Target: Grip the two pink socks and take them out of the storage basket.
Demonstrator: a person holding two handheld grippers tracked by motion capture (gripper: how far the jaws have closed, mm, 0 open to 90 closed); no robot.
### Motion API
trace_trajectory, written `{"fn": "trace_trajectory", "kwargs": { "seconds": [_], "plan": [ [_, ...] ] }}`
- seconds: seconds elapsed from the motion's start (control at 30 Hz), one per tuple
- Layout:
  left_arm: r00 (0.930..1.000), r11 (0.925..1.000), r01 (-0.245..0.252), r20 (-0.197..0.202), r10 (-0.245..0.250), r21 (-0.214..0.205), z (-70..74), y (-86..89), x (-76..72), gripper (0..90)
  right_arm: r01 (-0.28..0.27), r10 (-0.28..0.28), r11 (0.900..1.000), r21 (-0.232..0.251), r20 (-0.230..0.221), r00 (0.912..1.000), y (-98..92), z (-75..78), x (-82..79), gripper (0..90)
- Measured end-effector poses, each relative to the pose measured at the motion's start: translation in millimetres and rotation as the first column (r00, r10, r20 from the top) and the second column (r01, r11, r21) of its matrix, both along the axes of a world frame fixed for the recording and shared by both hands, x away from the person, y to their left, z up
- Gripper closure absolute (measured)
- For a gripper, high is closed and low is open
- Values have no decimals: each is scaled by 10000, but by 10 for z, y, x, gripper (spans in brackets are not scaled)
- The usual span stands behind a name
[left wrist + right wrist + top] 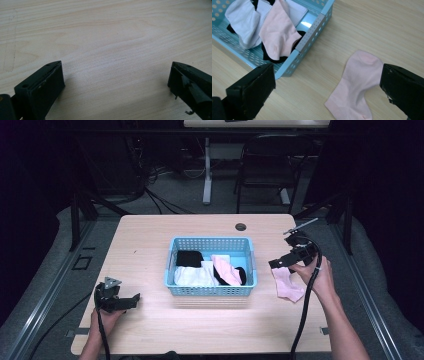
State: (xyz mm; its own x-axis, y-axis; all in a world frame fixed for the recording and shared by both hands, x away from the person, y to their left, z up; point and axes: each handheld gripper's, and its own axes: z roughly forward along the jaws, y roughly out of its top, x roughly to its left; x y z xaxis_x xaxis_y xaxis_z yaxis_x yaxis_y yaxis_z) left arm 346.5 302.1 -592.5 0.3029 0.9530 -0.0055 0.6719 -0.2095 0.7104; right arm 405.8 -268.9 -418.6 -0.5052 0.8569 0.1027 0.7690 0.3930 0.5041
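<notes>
Right claw (327, 82) wide, empty, hovering over pink sock (354, 85) flat on surface (372, 27); sock's long axis runs diagonally between jaws. Left claw (131, 301) wide, well apart.

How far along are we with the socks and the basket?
The blue basket already holds white, black and one pink sock. In hand: the right hand-held gripper hovers open over the other pink sock on the table, not gripping it. The left hand-held gripper sits open over bare wood. That last sock apparently still needs moving.
</notes>
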Motion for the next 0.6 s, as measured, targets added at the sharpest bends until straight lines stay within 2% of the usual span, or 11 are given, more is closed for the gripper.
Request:
{"fn": "trace_trajectory", "kwargs": {
  "seconds": [0.23, 0.4, 0.5, 0.6],
  "plan": [
    [10000, 10000, -2, 17, 2, -7, -2, 0, 0, 5, -491, 489, 9985, -235, -60, 9988, 224, 95, 58, 0],
    [10000, 10000, 2, -5, -2, 1, 0, 0, 0, 5, -624, 623, 9979, -153, -82, 9980, 346, 130, 102, 0],
    [10000, 10000, 2, -4, -2, 2, 0, 0, 0, 6, -896, 892, 9955, -298, -135, 9959, 452, 163, 136, 0],
    [10000, 10000, 1, -2, -1, 3, 0, 0, 0, 5, -1039, 1036, 9943, -243, -126, 9945, 538, 183, 157, 0]
  ]
}}
